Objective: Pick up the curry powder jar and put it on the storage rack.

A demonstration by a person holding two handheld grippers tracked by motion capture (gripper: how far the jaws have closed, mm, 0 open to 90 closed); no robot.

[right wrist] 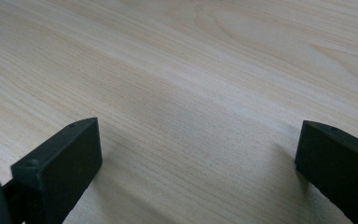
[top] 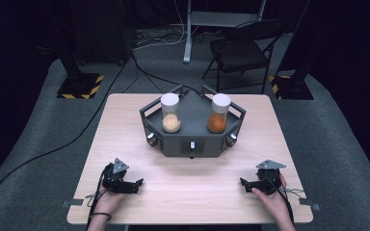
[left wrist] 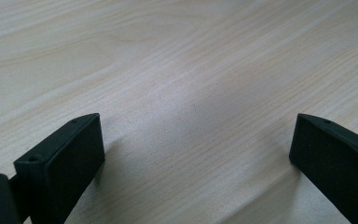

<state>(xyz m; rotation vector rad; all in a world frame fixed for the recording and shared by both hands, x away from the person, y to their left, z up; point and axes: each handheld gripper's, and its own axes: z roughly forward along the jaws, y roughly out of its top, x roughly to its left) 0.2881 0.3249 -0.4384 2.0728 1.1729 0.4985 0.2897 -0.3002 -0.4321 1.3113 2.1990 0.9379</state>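
Jars (top: 170, 113) on dark stand (top: 192, 137), well beyond both open tools (top: 138, 184)

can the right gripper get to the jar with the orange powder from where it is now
Probably yes. The right gripper rests open on the table, and bare wood lies between it and the orange jar. The low rail of the dark tray might hinder a low grasp.

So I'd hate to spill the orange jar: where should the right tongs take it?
Grip the orange jar round its glass body below the white cap, coming level from the near right: it stands upright, and the grey stand's rails look open there.
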